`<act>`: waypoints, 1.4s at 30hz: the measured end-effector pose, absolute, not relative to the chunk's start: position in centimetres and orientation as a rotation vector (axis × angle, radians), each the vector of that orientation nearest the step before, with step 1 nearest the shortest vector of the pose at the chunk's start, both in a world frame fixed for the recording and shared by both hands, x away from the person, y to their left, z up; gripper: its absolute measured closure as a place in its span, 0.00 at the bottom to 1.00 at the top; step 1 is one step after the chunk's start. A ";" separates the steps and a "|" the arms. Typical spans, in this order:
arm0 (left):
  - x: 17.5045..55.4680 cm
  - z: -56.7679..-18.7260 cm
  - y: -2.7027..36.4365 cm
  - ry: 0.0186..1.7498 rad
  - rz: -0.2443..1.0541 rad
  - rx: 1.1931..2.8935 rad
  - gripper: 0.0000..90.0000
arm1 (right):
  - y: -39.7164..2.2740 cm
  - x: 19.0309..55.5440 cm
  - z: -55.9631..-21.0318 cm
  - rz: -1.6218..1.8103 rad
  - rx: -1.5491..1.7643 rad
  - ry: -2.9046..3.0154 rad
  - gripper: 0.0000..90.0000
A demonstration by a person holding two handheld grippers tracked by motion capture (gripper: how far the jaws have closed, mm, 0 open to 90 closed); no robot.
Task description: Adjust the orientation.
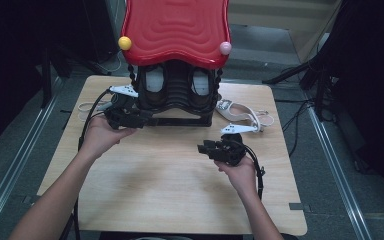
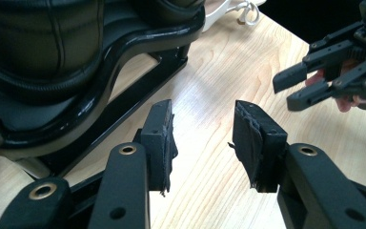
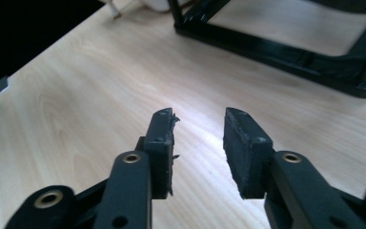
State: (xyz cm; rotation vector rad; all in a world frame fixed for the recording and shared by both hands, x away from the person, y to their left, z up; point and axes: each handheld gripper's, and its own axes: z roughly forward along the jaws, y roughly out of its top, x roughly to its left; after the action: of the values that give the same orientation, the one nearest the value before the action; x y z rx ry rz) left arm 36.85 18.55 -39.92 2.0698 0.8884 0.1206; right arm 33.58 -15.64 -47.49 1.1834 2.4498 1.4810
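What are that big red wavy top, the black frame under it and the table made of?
The red top looks like glossy moulded plastic: it is shiny, with smooth ripples. The black frame seems lacquered metal or hard plastic, since light glints off its rounded edges. The table looks like pale wood or wood-look laminate, with visible grain.

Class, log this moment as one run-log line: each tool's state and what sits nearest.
left tool: open, empty, beside black stand base | right tool: open, empty, over wooden table | red lid: on stand

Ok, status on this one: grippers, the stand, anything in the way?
Left gripper open, empty, at the glossy black stand's base. Right gripper open, empty, over bare wooden table. Nothing between either gripper and the stand.
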 end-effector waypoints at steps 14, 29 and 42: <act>36.1 -43.4 19.8 0.916 0.083 2.089 0.66 | -16.4 33.4 -48.3 1.393 1.219 2.438 0.66; 34.8 -45.9 21.5 0.938 0.055 2.082 0.84 | -16.9 33.0 -48.6 1.386 1.192 2.421 0.64; 34.7 -46.9 24.6 1.013 0.060 2.029 0.87 | -17.6 32.8 -48.6 1.401 1.245 2.354 0.69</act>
State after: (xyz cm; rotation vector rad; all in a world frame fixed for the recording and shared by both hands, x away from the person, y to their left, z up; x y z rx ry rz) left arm 34.74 24.61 -46.92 2.0290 1.0130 0.0597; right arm 32.82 -17.64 -48.58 1.2450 2.3543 1.4006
